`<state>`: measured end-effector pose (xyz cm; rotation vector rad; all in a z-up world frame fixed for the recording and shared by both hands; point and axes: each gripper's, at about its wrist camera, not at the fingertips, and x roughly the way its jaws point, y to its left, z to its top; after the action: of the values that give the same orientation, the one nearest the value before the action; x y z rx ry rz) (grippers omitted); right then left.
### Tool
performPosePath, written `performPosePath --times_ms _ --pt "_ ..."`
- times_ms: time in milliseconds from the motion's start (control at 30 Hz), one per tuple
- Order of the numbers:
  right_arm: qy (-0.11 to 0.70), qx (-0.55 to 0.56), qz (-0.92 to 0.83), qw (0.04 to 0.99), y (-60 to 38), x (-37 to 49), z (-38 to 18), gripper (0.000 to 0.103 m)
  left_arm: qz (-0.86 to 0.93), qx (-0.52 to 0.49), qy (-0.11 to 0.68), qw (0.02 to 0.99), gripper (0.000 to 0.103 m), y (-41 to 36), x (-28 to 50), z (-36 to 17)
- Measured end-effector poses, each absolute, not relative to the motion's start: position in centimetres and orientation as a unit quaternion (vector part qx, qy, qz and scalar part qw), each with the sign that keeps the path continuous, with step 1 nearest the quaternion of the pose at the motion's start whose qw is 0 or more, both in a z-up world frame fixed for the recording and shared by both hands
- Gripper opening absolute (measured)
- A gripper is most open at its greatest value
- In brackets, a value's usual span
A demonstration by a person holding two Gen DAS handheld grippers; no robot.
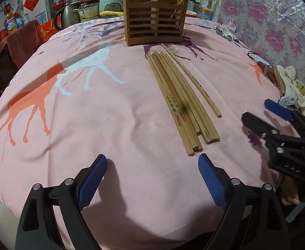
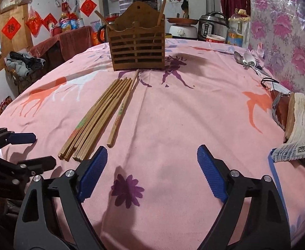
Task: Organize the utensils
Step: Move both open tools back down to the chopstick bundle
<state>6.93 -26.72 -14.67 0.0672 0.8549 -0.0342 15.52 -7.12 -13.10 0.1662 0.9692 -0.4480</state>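
On a worktop (image 1: 114,112) draped in a pink cloth printed with orange, white and purple deer, a bundle of wooden chopsticks (image 1: 179,102) lies flat, the sticks side by side and touching, their length running away from the cameras. One single chopstick (image 1: 194,79) lies just beside the bundle on its right, slightly apart. Beyond their far ends stands a slatted wooden utensil holder (image 1: 155,18), upright, with two sticks leaning out of it, one toward each side.

From the left wrist view, the left claw (image 1: 152,177) hovers low over the cloth with its blue-padded fingers spread wide and nothing between them; the near ends of the bundle lie just ahead of it, toward its right finger. The right claw (image 1: 262,114) appears at the right edge of this view, also spread, near the chopsticks but not touching them.

From the right wrist view, the right claw (image 2: 152,166) is spread wide and empty above a purple flower print, with the bundle (image 2: 96,120) ahead and to its left, the near ends close to its left finger. Metal spoons (image 2: 246,61) lie well apart at the far right, near the floral wall covering. A knitted cream cloth (image 2: 304,123) rests at the right edge over what may be a wooden board; the view there is too distorted to be sure.
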Motion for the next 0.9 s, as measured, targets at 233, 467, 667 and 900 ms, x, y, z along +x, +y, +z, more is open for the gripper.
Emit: performPosePath --times_ms 233,467,667,900 --pt "0.417 0.028 -0.014 0.909 -26.7 7.0 -14.7 0.085 -0.173 0.11 0.43 0.879 0.091 -7.0 17.0 -13.5" --pt "0.419 0.03 -0.015 0.907 -26.6 7.2 -15.0 0.079 -0.124 0.077 0.445 0.884 0.091 -3.9 20.2 -13.2" --pt "0.435 0.029 0.01 0.9 -25.7 8.2 -15.5 0.059 -0.146 0.069 0.442 0.883 0.09 -5.4 19.1 -13.3" --pt "0.442 0.036 0.041 0.895 -24.3 9.6 -15.7 0.044 -0.158 0.067 0.428 0.887 0.059 -6.6 19.3 -13.2"
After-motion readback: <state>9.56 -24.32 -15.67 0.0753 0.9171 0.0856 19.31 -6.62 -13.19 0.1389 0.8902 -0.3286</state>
